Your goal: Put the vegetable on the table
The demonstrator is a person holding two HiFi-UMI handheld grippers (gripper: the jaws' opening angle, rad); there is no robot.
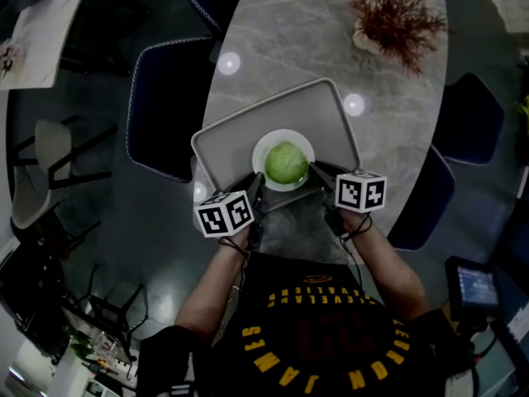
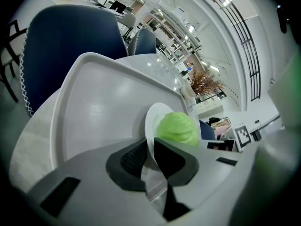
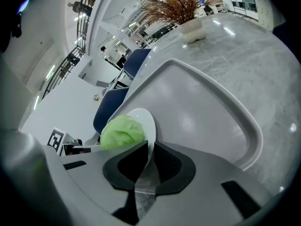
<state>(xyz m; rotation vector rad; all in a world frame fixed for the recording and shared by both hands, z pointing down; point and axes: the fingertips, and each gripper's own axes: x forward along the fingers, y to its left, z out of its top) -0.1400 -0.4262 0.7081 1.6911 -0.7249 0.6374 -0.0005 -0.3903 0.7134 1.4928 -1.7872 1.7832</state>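
A round green cabbage (image 1: 286,162) sits on a small white plate (image 1: 263,147) over the near part of a grey tray (image 1: 248,135) on the marble table (image 1: 289,40). My left gripper (image 1: 259,190) is shut on the plate's near-left rim, my right gripper (image 1: 318,176) on its near-right rim. In the left gripper view the plate (image 2: 153,121) edge runs between the dark jaws of the left gripper (image 2: 151,149), with the cabbage (image 2: 178,128) just beyond. The right gripper view shows the right gripper (image 3: 150,152) clamped on the plate (image 3: 146,121), cabbage (image 3: 122,132) to the left. Whether the plate rests on the tray I cannot tell.
A potted dried reddish plant (image 1: 395,15) stands at the table's far right. Dark blue chairs stand at the left (image 1: 161,106) and right (image 1: 467,118) of the oval table. The tray's raised rim (image 3: 254,131) surrounds the plate.
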